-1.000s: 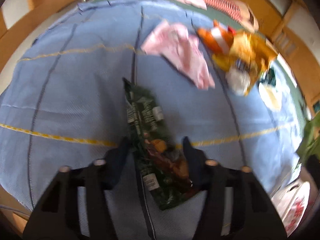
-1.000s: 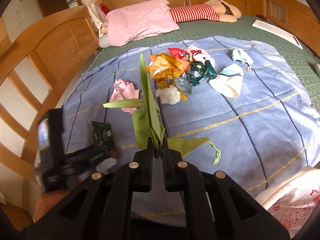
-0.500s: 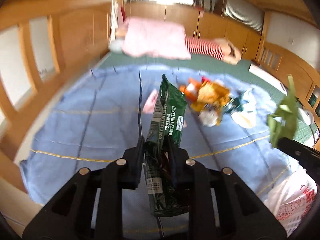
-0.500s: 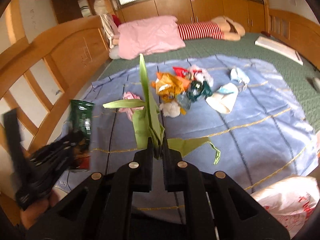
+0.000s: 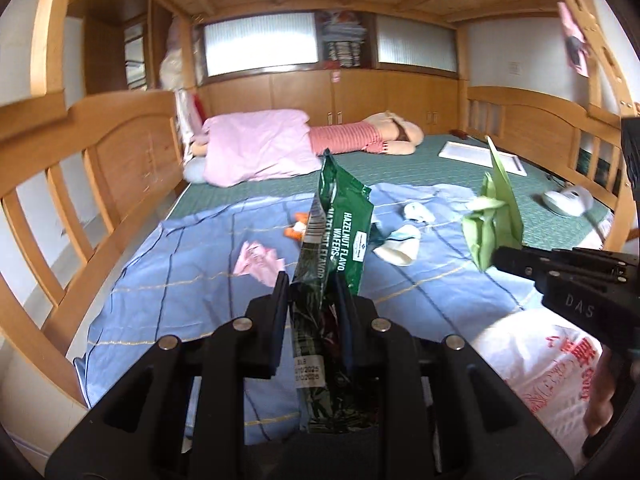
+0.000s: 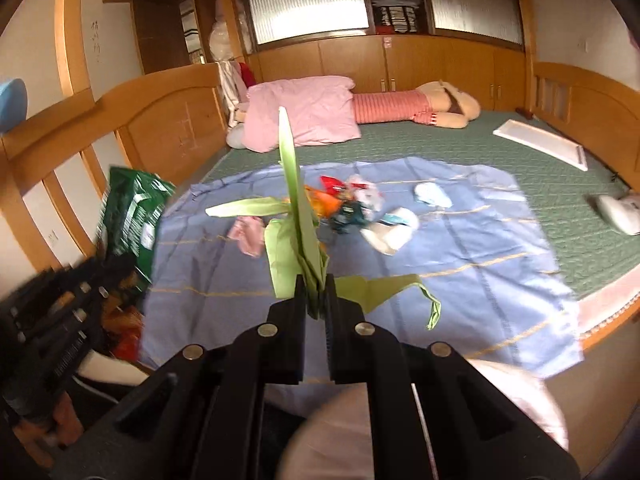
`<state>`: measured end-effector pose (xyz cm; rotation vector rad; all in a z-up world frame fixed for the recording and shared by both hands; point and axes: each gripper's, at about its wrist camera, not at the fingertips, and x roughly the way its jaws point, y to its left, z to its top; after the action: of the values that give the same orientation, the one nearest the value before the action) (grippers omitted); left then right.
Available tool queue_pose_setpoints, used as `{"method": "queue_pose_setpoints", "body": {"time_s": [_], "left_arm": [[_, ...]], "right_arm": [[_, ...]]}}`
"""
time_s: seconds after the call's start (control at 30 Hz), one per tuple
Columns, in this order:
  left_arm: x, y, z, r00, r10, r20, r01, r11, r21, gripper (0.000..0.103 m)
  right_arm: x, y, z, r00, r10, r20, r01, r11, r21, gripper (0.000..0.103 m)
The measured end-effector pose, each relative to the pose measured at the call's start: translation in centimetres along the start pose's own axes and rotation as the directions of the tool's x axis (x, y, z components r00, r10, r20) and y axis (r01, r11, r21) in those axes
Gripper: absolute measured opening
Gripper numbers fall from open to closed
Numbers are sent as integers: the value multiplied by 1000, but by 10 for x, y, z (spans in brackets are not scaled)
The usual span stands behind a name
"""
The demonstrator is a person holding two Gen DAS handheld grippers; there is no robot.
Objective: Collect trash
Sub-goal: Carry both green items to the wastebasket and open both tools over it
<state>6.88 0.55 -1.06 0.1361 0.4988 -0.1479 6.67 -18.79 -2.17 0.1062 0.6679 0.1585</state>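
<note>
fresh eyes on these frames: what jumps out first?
The dark green hazelnut wafer wrapper, standing upright dead centre in the left wrist view, clamped in the left gripper. Next, the folded light green paper pinched in the right gripper, mid-frame in its own view. Behind both, a scatter of coloured litter lies on the blue sheet, with a white printed bag at lower right.
</note>
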Motion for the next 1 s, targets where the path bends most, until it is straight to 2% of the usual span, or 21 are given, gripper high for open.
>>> {"method": "queue_pose_setpoints", "body": {"time_s": [0.1, 0.17, 0.23, 0.27, 0.37, 0.43, 0.5, 0.57, 0.6, 0.67, 0.7, 0.73, 0.77, 0.8, 0.83, 0.87, 0.9, 0.93, 1.0], "left_arm": [[-9, -19, 2, 1000, -30, 1, 29, 999, 14, 24], [-14, -28, 1, 999, -49, 1, 49, 999, 24, 24], [-14, -37, 0, 997, -72, -5, 72, 997, 35, 24], [-15, -40, -1, 997, -81, -8, 82, 996, 38, 24], [-15, -56, -5, 991, -128, -28, 129, 991, 45, 24], [-16, -65, -7, 986, -161, -42, 163, 985, 50, 24], [-16, -73, -9, 978, -200, -58, 203, 978, 50, 24], [-13, -79, -12, 966, -244, -85, 248, 968, 43, 24], [-10, -81, -15, 959, -266, -99, 271, 962, 39, 24], [-3, -87, -21, 926, -350, -143, 357, 934, 22, 24], [1, -89, -24, 901, -400, -167, 406, 914, 7, 25], [7, -95, -29, 844, -493, -210, 499, 866, -28, 25], [11, -99, -33, 805, -543, -237, 549, 835, -50, 27], [17, -107, -39, 749, -600, -282, 606, 792, -75, 29], [21, -111, -44, 723, -619, -306, 628, 774, -81, 43], [25, -117, -50, 700, -633, -330, 648, 758, -80, 66], [26, -120, -53, 695, -636, -334, 652, 754, -78, 75], [28, -122, -57, 698, -633, -333, 650, 756, -76, 82], [34, -115, -58, 705, -627, -331, 638, 765, -90, 83]], "right_arm": [[-16, -32, -16, 998, -36, -48, 36, 999, 3, 9], [-22, -54, -33, 990, -88, -110, 88, 996, -9, 9], [-22, -70, -55, 975, -133, -175, 134, 991, -9, 9], [-18, -80, -72, 962, -141, -235, 147, 989, 5, 9], [-5, -97, -107, 927, -125, -353, 152, 987, 50, 12], [3, -107, -124, 901, -102, -421, 153, 984, 89, 29], [-1, -115, -126, 909, -83, -408, 155, 977, 148, 57], [-15, -129, -117, 939, -95, -331, 179, 956, 233, 62], [-20, -134, -113, 947, -104, -305, 189, 946, 262, 62], [-32, -147, -105, 960, -126, -249, 206, 923, 326, 62], [-39, -154, -102, 965, -143, -220, 217, 908, 360, 63], [-46, -160, -100, 967, -163, -198, 230, 894, 386, 63], [-50, -165, -99, 966, -180, -184, 241, 882, 404, 63], [-53, -172, -97, 966, -189, -178, 248, 875, 415, 63], [-54, -176, -96, 964, -200, -176, 257, 868, 425, 63], [-53, -178, -96, 962, -205, -179, 264, 863, 431, 63], [-52, -181, -97, 962, -206, -181, 266, 860, 435, 63], [-51, -184, -97, 961, -206, -184, 268, 857, 440, 64], [-48, -186, -98, 960, -205, -189, 270, 854, 446, 64]]}}
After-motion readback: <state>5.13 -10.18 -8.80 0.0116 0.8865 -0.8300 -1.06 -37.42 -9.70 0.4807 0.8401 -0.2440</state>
